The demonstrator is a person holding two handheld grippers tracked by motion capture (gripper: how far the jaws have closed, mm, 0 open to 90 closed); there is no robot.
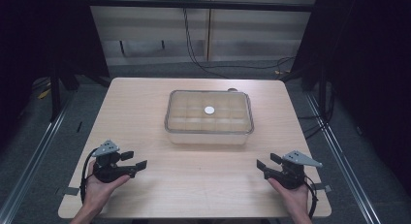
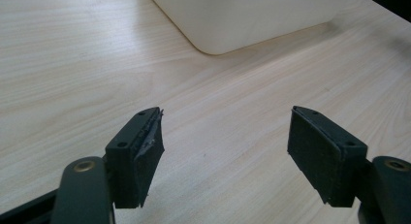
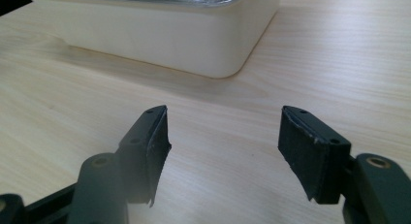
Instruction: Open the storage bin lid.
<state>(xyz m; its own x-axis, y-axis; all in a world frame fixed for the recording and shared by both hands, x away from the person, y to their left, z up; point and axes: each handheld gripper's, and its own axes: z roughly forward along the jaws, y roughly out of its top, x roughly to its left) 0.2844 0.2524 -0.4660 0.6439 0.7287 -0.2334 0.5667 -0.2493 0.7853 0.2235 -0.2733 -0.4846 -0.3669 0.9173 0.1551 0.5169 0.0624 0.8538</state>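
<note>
Cream lidded box (image 1: 209, 118) — clear lid, gridded compartments — both hand-held grippers (image 1: 134, 160) (image 1: 268, 163) released.

Two black grippers – left gripper (image 1: 134, 160), right gripper (image 1: 267, 162) – grey triangular top plates, trailing black cables, ribbed pads

A cream-white box (image 1: 208, 135) with a clear lid (image 1: 209, 111) bearing a small white disc (image 1: 209, 110) sits on the pale, fine-grained wooden table (image 1: 194, 175), where the left gripper (image 1: 134, 160) and right gripper (image 1: 267, 161) are black with grey top plates.
</note>
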